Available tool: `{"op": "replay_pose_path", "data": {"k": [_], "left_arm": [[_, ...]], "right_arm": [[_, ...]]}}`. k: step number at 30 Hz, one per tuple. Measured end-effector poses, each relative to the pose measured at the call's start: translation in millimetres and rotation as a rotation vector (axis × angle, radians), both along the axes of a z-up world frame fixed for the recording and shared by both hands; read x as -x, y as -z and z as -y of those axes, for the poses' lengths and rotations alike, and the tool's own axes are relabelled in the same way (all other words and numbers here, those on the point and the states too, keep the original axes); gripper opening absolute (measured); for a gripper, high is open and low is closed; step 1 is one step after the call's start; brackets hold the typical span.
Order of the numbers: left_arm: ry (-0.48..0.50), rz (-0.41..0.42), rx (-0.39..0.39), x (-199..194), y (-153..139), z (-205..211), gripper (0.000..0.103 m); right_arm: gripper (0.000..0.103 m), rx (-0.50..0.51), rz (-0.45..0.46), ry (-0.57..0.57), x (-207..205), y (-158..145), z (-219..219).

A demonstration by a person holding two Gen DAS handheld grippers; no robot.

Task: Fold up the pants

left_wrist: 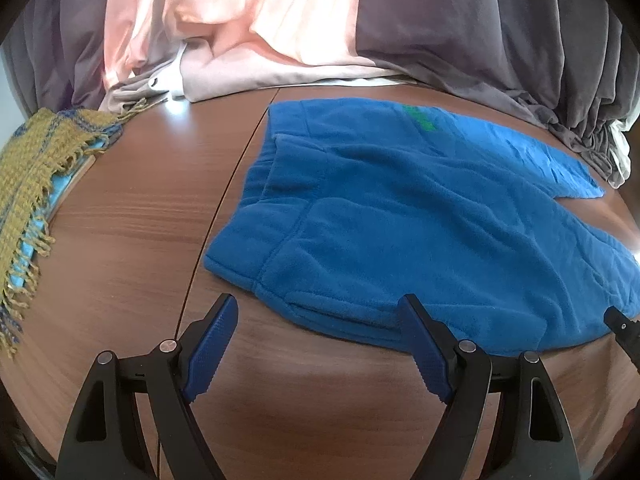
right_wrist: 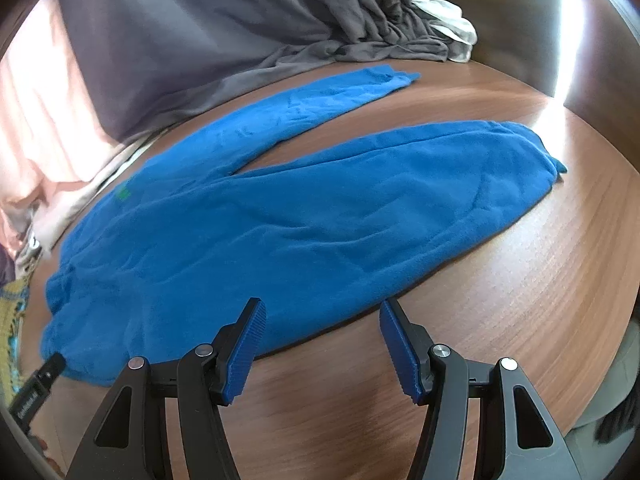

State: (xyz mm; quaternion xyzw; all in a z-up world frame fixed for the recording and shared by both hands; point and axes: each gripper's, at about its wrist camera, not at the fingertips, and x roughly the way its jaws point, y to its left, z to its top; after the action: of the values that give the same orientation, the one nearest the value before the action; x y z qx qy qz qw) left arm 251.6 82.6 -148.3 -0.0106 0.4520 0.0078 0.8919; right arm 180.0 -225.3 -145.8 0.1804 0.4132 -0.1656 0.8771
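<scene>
The blue pants (right_wrist: 280, 216) lie flat mid-frame on the tabletop (right_wrist: 520, 300), legs splayed; my left gripper (left_wrist: 318, 316) and right gripper (right_wrist: 322, 320) gape wide, empty; I'd pinch the near hem deep.

So it's a brown wood-grain table (left_wrist: 132, 240) with a thin seam running front to back across the top. Lying flat on it are blue fleece pants (left_wrist: 420, 216), waistband toward the seam and both legs spread apart in a V with bare wood showing between them (little green tag near the waist). At the left edge sits a mustard fringed scarf (left_wrist: 36, 168) on top of something light blue. Along the far edge, grey and pink fabric (left_wrist: 280, 32) bunches onto the tabletop.
</scene>
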Motion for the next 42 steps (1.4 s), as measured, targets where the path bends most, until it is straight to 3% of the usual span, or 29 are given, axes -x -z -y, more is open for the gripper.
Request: {"op": "replay_pose_path", "data": {"k": [11, 13, 14, 15, 18, 21, 23, 28, 42], "left_arm": [[-0.011, -0.030, 0.042, -11, 13, -4, 0.071], [-0.020, -0.033, 0.057, -11, 13, -6, 0.066], [-0.022, -0.034, 0.056, -11, 12, -6, 0.058], [-0.022, -0.034, 0.052, -11, 11, -6, 0.050], [0.015, -0.035, 0.057, -11, 9, -3, 0.031], [0.032, -0.029, 0.048, -11, 6, 3, 0.023], [0.029, -0.023, 0.052, -10, 2, 3, 0.021], [0.016, 0.001, 0.060, -9, -13, 2, 0.020], [-0.036, 0.056, 0.066, 26, -62, 1, 0.018]], "right_arm": [[0.060, 0.015, 0.002, 0.013, -6, 6, -2], [0.059, 0.026, 0.002, 0.017, -8, 6, -1], [0.058, 0.030, 0.002, 0.019, -8, 6, -1], [0.056, 0.035, 0.004, 0.020, -9, 6, -1], [0.037, 0.056, -0.005, 0.024, -11, 6, 0], [0.025, 0.036, -0.006, 0.031, -11, 5, 7], [0.016, 0.028, -0.001, 0.024, -11, 2, 11], [0.009, 0.069, 0.042, 0.003, -9, -18, 9], [0.007, 0.099, 0.204, -0.049, 12, -95, 2]]}}
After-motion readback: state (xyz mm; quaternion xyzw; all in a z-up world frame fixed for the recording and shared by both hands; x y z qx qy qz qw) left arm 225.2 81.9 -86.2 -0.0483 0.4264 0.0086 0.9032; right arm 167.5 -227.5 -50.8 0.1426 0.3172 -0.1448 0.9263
